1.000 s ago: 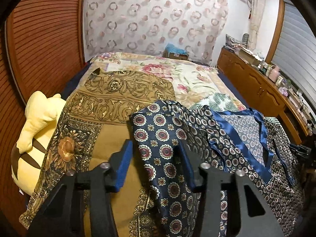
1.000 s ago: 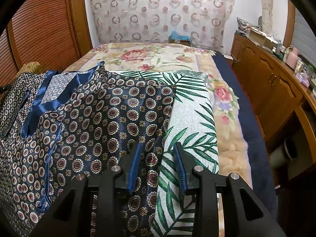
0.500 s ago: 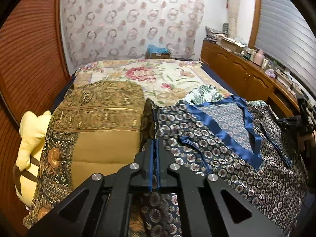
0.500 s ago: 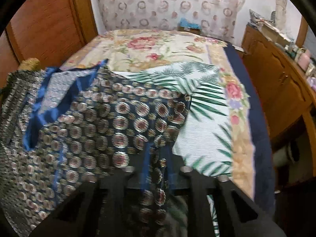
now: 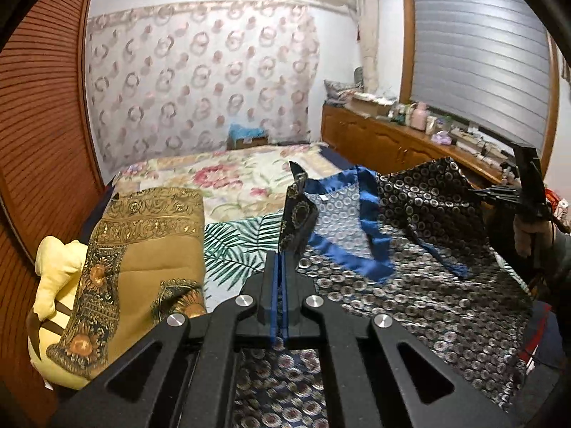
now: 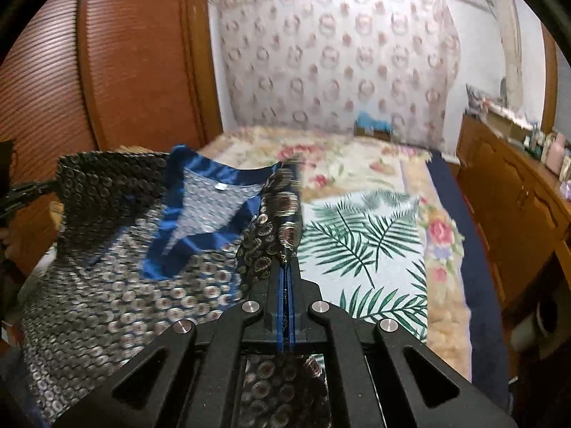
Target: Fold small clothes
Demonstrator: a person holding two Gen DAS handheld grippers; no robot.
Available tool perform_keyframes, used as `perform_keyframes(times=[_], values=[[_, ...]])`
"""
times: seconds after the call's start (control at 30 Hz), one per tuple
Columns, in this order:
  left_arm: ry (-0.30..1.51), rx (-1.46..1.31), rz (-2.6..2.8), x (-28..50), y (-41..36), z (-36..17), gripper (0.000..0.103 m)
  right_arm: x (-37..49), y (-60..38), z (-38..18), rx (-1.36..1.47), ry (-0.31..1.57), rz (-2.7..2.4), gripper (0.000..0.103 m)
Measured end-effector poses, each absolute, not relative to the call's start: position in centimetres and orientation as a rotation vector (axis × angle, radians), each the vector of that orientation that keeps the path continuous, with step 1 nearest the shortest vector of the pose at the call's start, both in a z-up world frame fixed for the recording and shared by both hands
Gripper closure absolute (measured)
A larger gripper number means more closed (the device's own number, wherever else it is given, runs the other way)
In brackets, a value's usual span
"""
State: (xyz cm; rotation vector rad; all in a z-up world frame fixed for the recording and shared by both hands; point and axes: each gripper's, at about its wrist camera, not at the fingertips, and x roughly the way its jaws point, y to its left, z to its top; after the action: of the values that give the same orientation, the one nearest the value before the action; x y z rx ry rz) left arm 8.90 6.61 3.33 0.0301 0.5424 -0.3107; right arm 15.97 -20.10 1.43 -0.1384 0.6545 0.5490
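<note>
A navy patterned garment [image 5: 410, 249] with blue satin trim hangs stretched between my two grippers, lifted off the bed. My left gripper [image 5: 280, 260] is shut on its one shoulder edge, and a fold of cloth sticks up past the pads. My right gripper [image 6: 285, 267] is shut on the garment [image 6: 150, 256] at the other shoulder edge. The right gripper also shows at the far right of the left wrist view [image 5: 524, 192], held by a gloved hand.
Below lies a bed with a palm-leaf cloth [image 6: 364, 242] and a floral cover [image 5: 232, 174]. A folded brown-gold blanket [image 5: 142, 249] and a yellow plush toy [image 5: 53, 274] lie at the left. A wooden cabinet [image 6: 517, 207] runs along the right side, a slatted wardrobe [image 5: 39, 125] along the left.
Both grippers closed on the garment's shoulder edges, then lifted it up off the bed. The palm-leaf cloth beneath is now uncovered.
</note>
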Motion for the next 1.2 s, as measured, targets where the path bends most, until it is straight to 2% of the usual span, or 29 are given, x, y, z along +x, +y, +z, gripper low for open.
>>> perform_keyframes(times=[0.17,0.43,0.83,1.03,1.1,1.17,1.2], values=[[0.506,-0.008,-0.316,5.0,7.1,2.9,0.101,11.0,-22.1,2.8,-0.141,0.599,0.562,0.102],[0.549,-0.044,-0.297,0.1,8.8,0.1,0.101,5.2,-25.0,1.4,-0.133,0.614,0.565,0.102],[0.612,-0.037,-0.25,-4.3,11.3,-0.9,0.101,0.5,-29.2,0.4,-0.134,0.794,0.484,0.102],[0.648,-0.022,-0.198,-4.4,12.3,-0.7,0.1,0.6,-28.0,1.7,-0.155,0.751,0.443,0.102],[0.638,-0.016,-0.188,-4.3,12.5,-0.2,0.096,-0.3,-28.0,2.0,-0.156,0.738,0.444,0.102],[0.617,-0.005,-0.177,-4.1,12.7,0.3,0.069,-0.3,-27.6,3.0,-0.166,0.719,0.445,0.098],[0.606,-0.007,-0.177,-4.0,12.7,0.4,0.063,-0.9,-27.8,2.9,-0.175,0.71,0.438,0.098]])
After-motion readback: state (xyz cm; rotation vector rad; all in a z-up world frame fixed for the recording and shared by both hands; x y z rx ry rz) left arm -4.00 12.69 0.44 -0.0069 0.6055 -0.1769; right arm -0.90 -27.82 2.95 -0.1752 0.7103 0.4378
